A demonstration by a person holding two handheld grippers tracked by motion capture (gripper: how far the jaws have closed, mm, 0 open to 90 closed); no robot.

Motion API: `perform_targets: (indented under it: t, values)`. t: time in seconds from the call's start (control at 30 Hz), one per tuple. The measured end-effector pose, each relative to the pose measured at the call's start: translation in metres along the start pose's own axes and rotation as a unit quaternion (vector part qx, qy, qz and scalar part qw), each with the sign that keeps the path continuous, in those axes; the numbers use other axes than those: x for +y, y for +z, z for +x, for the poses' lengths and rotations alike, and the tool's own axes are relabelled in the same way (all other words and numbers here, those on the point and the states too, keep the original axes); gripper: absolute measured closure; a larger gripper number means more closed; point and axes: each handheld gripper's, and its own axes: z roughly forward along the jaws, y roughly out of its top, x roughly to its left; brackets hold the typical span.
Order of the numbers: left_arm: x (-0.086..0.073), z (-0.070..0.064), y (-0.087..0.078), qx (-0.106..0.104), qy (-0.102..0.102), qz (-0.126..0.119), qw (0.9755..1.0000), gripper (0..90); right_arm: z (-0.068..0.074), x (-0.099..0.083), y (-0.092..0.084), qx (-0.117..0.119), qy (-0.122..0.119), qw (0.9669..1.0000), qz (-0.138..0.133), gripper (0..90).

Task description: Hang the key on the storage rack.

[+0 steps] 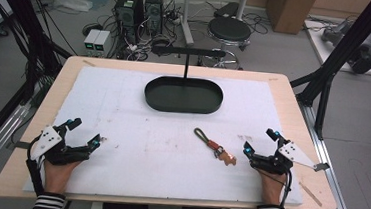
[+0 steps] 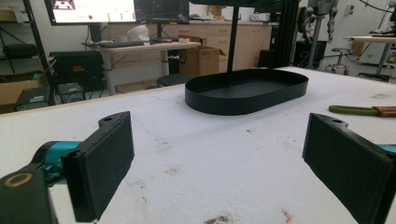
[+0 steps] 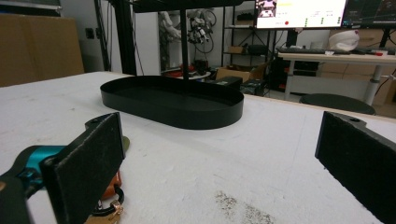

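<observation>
A keychain (image 1: 214, 147) with an olive loop, an orange strap and a tan charm lies on the white mat, right of centre. My right gripper (image 1: 260, 142) rests open just right of it; in the right gripper view the keychain's orange strap (image 3: 113, 189) peeks out behind the left jaw. At the mat's near left, my left gripper (image 1: 85, 131) stands open with nothing between its jaws. The olive loop (image 2: 351, 110) appears far right in the left gripper view. A black oval tray (image 1: 183, 95) with an upright T-shaped stand (image 1: 188, 51) sits at the far middle.
The white mat (image 1: 136, 126) covers most of the wooden table (image 1: 280, 84). Black frame legs (image 1: 326, 75) stand at both sides. Behind the table are a stool (image 1: 229, 30), computer towers (image 1: 129, 5) and cables on the floor.
</observation>
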Motion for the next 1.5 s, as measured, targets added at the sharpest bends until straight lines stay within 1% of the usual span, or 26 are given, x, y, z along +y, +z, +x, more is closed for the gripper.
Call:
perform_targets:
  t: [0.03, 0.13, 0.23, 0.37, 0.47, 0.53, 0.67, 0.77, 0.87, 0.9, 0.93, 0.97, 1.0, 1.1, 1.2, 1.23, 1.3, 1.4, 1.5]
  values:
    - [0.000, -0.001, 0.000, 0.001, 0.000, -0.003, 1.0000, 9.2, 0.000, 0.000, 0.000, 0.001, 0.009, 1.0000, 0.001, 0.4]
    - [0.000, -0.001, 0.000, 0.002, 0.002, -0.003, 1.0000, 8.9, 0.000, 0.000, 0.000, 0.002, 0.008, 1.0000, 0.000, 0.4]
    - [0.000, 0.000, 0.000, 0.001, -0.002, -0.004, 1.0000, 7.5, 0.000, 0.000, 0.000, 0.002, 0.007, 1.0000, 0.001, 0.4]
    - [0.000, -0.001, -0.001, 0.001, 0.003, -0.007, 1.0000, 6.1, -0.001, 0.000, -0.001, 0.001, 0.013, 0.9999, 0.000, 0.4]
    - [-0.001, 0.000, -0.001, 0.001, -0.003, -0.008, 1.0000, 5.1, -0.001, 0.000, -0.001, 0.002, 0.013, 0.9999, 0.000, 0.4]
    - [0.000, 0.000, -0.001, 0.001, -0.003, -0.008, 1.0000, 4.7, -0.001, 0.000, 0.000, -0.001, 0.010, 0.9999, 0.000, 0.4]
    - [0.000, 0.000, -0.001, -0.002, -0.003, -0.007, 1.0000, 4.6, -0.001, 0.000, 0.000, 0.002, 0.010, 0.9999, 0.003, 0.4]
    - [0.000, 0.001, -0.001, -0.004, -0.007, -0.008, 0.9999, 4.6, 0.000, 0.001, 0.001, 0.000, 0.009, 0.9999, 0.009, 0.4]
    - [0.000, 0.001, -0.001, -0.005, -0.006, -0.008, 0.9999, 4.6, 0.000, 0.001, 0.003, -0.002, 0.014, 0.9998, 0.016, 0.4]
    - [0.000, 0.001, -0.001, -0.005, -0.007, -0.008, 0.9999, 4.6, -0.002, 0.002, 0.004, -0.003, 0.012, 0.9998, 0.017, 0.4]
    - [0.000, 0.002, -0.001, -0.004, -0.009, -0.008, 0.9999, 4.6, -0.002, 0.003, 0.004, -0.007, 0.010, 0.9996, 0.026, 0.4]
    - [0.000, 0.002, -0.001, -0.004, -0.009, -0.008, 0.9999, 4.6, -0.003, 0.005, 0.004, -0.012, 0.000, 0.9995, 0.030, 0.4]
    - [0.000, 0.002, -0.001, -0.004, -0.009, -0.008, 0.9999, 4.6, -0.003, 0.007, 0.004, -0.014, -0.004, 0.9994, 0.032, 0.4]
    - [0.000, 0.002, -0.001, -0.004, -0.009, -0.007, 0.9999, 4.6, -0.003, 0.018, 0.005, -0.002, -0.009, 0.9990, 0.045, 0.4]
    - [0.000, 0.002, -0.001, -0.004, -0.009, -0.008, 0.9999, 4.6, -0.001, 0.031, 0.010, 0.014, -0.025, 0.9973, 0.068, 0.4]
    - [-0.001, 0.002, -0.001, -0.004, -0.009, -0.009, 0.9999, 4.6, 0.000, 0.036, 0.012, 0.020, -0.031, 0.9963, 0.077, 0.4]
    - [-0.001, 0.002, -0.001, -0.003, -0.009, -0.009, 0.9999, 4.6, 0.003, 0.045, 0.017, 0.034, -0.036, 0.9944, 0.094, 0.5]
    - [-0.001, 0.002, -0.001, -0.003, -0.008, -0.009, 0.9999, 4.6, 0.006, 0.057, 0.027, 0.059, -0.036, 0.9898, 0.125, 0.5]
    - [-0.001, 0.002, -0.001, -0.003, -0.009, -0.008, 0.9999, 4.6, 0.009, 0.068, 0.036, 0.077, -0.048, 0.9845, 0.150, 0.5]
